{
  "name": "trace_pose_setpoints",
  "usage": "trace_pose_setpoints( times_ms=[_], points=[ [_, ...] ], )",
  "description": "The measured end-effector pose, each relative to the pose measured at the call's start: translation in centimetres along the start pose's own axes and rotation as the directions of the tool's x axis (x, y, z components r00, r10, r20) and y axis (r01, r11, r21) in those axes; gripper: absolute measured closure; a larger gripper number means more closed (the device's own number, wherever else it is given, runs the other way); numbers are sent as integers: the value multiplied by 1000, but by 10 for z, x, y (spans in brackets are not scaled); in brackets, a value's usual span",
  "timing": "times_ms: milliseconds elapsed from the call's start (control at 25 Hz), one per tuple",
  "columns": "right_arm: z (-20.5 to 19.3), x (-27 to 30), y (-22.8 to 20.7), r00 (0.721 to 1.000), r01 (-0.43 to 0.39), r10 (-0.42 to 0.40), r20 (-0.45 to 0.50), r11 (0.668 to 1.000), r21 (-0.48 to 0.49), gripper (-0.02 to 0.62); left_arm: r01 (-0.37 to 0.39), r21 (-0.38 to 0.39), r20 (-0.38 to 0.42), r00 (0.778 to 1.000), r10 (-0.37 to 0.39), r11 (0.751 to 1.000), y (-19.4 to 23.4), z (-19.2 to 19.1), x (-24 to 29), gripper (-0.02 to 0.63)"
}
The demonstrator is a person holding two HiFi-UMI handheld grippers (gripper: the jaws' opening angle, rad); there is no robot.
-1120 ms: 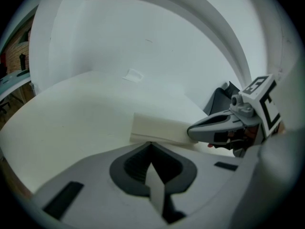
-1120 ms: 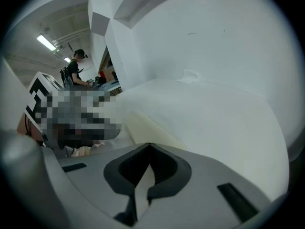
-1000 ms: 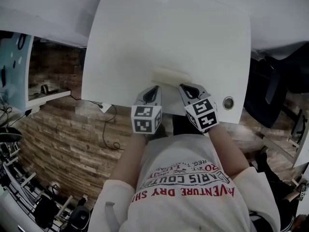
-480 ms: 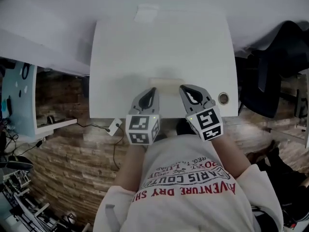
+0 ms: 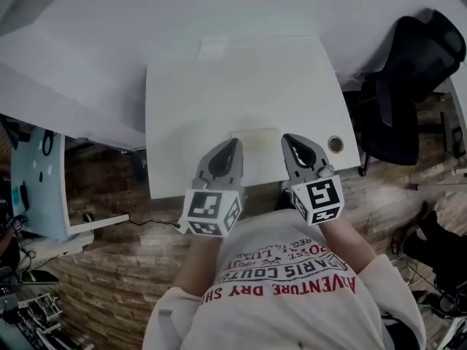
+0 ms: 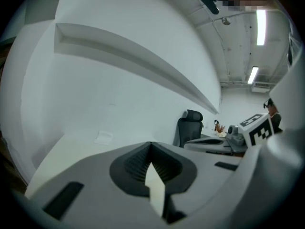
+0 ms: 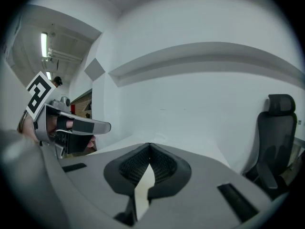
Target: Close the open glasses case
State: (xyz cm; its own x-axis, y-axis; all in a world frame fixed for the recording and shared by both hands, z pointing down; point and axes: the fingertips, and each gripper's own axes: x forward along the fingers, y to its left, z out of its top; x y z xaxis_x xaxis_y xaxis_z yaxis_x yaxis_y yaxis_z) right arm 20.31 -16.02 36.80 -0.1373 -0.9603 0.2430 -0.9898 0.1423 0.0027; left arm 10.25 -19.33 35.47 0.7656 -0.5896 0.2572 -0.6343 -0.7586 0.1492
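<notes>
Left gripper (image 5: 233, 146) and right gripper (image 5: 288, 140) hover empty, jaws pinched together, on the near side of the pale glasses case (image 5: 254, 133). It may already be shut; otherwise its lid needs pressing down.

Open white table (image 5: 241, 86) beyond the glasses case (image 5: 255, 133); black chair (image 5: 408, 79) off its right edge.

Glasses case (image 5: 255, 133) on table (image 5: 219, 86); chair (image 5: 410, 79) right
</notes>
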Motion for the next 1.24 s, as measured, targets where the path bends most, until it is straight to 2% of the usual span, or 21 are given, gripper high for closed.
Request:
trace_pose_setpoints(
  times_ms=[120, 240, 480, 760, 1240],
  points=[
    [1, -7, 4, 999, 37, -37, 16, 999, 25, 583, 17, -5, 6, 1000, -17, 1000, -1, 1, -8, 609],
    [-2, -12, 13, 999, 37, -38, 15, 999, 36, 583, 24, -5, 14, 1000, -24, 1000, -2, 1, -16, 609],
    [0, -16, 23, 999, 38, -38, 14, 998, 47, 583, 14, 65, 15, 1000, -15, 998, -2, -2, -21, 609],
    [-3, -22, 22, 998, 58, -58, -5, 996, 63, 583, 23, 51, 7, 1000, -24, 998, -5, -9, -24, 609],
    [-13, -23, 29, 999, 44, -43, -23, 996, 77, 583, 11, 44, -21, 1000, -10, 999, -2, -21, -22, 609]
  ],
)
